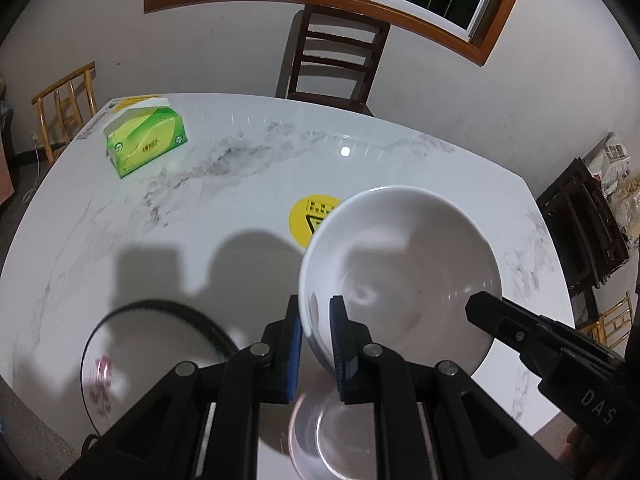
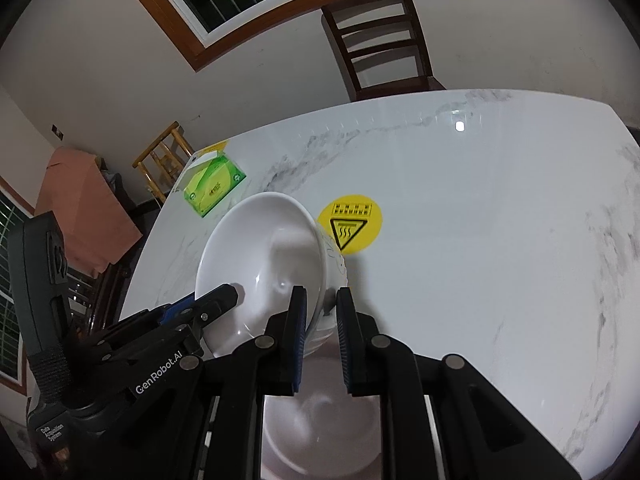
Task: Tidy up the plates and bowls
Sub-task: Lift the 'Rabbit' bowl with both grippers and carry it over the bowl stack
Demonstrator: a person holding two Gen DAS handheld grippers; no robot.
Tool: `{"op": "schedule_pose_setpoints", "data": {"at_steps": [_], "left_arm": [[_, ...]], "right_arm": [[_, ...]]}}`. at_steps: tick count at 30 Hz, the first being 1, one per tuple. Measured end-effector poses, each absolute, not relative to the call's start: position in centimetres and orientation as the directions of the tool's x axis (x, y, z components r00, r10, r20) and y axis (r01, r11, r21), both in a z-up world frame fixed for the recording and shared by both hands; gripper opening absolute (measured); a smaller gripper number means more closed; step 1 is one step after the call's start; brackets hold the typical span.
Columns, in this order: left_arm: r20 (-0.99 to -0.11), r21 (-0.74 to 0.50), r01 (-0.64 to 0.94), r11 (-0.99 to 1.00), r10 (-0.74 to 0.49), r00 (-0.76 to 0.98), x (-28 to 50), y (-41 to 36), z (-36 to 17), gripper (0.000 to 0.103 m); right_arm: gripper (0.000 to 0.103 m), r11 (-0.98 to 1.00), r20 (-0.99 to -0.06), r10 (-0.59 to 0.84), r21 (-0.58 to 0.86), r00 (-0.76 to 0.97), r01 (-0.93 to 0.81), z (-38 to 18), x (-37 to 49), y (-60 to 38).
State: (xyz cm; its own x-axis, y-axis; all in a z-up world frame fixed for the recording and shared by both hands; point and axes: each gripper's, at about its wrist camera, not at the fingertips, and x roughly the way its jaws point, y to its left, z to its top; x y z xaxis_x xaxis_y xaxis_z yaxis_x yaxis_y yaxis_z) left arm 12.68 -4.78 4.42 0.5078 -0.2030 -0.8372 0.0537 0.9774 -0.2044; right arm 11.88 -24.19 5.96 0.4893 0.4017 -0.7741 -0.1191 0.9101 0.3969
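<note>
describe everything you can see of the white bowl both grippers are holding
The white bowl is deep, round, glossy like glazed ceramic, and empty. Faint dark markings show on its outer wall in the right wrist view. It is held tilted above the marble table, off the surface. The left gripper pinches one side of its rim, the right gripper the opposite side, each with one pad inside and one outside. Nothing else touches it.

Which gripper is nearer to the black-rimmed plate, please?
Left. The left gripper, clamped on the white ceramic bowl, is beside the black-rimmed plate; the right gripper grips the bowl's opposite rim.
</note>
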Motion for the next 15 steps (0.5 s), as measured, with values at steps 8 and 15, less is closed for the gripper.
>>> {"op": "schedule_pose_setpoints", "data": {"at_steps": [8,15], "left_arm": [[-0.841,-0.218,0.068,0.974,-0.223,0.493,9.2,-4.8,4.8,0.013],[-0.854,-0.229,0.077,0.97,-0.238,0.462,7.2,-5.2,4.2,0.013]], "right_arm": [[0.015,0.904,-0.775,0.409,0.415,0.482,-0.099,5.5,8.5,-24.6],[0.015,0.906,-0.788,0.401,0.417,0.468,-0.075,4.9,6.0,-24.9]]}}
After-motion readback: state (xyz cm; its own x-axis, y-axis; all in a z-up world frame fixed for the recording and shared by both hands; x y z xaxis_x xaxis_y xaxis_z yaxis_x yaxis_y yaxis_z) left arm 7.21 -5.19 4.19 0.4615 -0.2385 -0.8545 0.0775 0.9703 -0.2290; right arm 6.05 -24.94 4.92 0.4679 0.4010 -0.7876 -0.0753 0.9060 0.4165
